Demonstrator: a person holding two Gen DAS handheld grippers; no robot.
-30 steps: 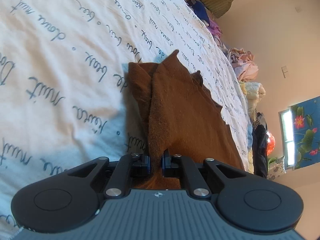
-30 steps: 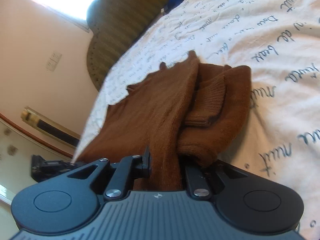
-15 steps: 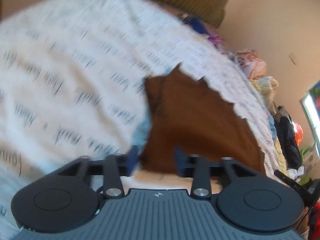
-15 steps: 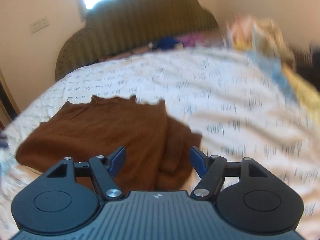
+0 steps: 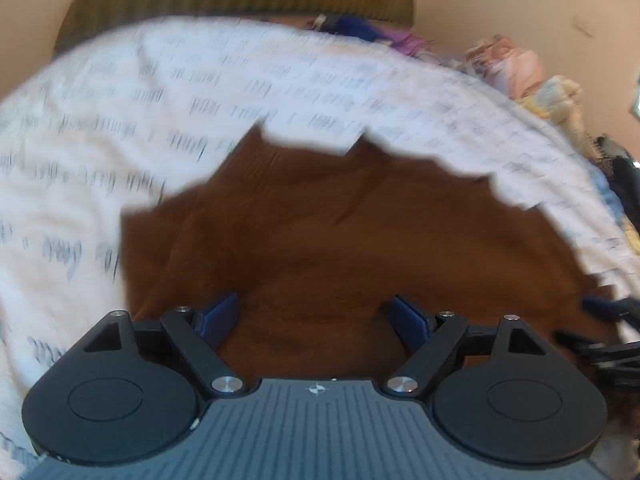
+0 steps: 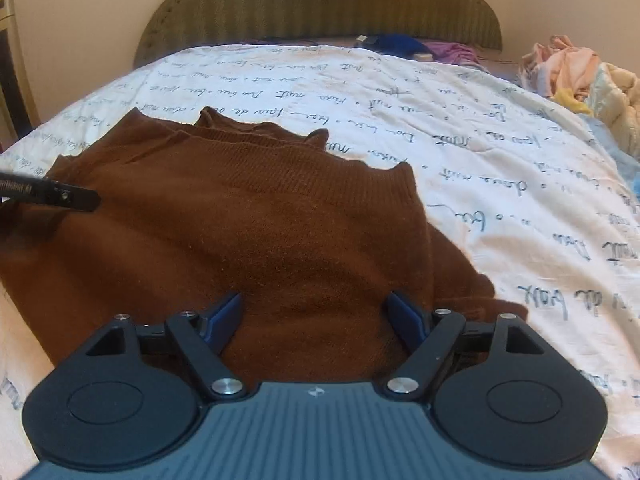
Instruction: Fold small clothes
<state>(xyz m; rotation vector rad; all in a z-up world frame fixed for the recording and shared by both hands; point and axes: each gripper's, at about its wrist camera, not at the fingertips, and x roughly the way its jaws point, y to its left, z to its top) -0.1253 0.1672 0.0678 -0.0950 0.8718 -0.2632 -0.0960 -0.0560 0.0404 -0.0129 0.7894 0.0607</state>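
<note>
Brown knit, a small sweater point(image 5: 360, 240), fills the middle of the left wrist view, lying on a white bedspread point(image 5: 160, 92) printed with handwriting. The left gripper point(image 5: 316, 320) hangs just over the sweater's near edge with its blue fingers point(image 5: 218, 314) spread wide and nothing between them. The cloth runs forward and off to the right from this gripper, so its long axis seems to go side to side across the view. The view is smeared, and seams and edges are hard to read. At the far right edge a dark piece of the other tool pokes in.

In the right wrist view everything is sharp. The sweater point(image 6: 248, 232) lies flat on the bedspread point(image 6: 480, 128), already doubled over, with a ribbed hem running along its far edge and a thicker folded lump at its right side. The right gripper point(image 6: 314, 320) also stands wide open and empty above the near edge, the cloth stretching ahead and to its left. A black tip of the left tool point(image 6: 60, 196) shows at the left, over the sweater's far-left part. Both grippers look about equally close to the near edge; I'd judge the next fold would need one at each end. A green headboard point(image 6: 320, 4) and a heap of clothes point(image 6: 580, 68) sit beyond.
</note>
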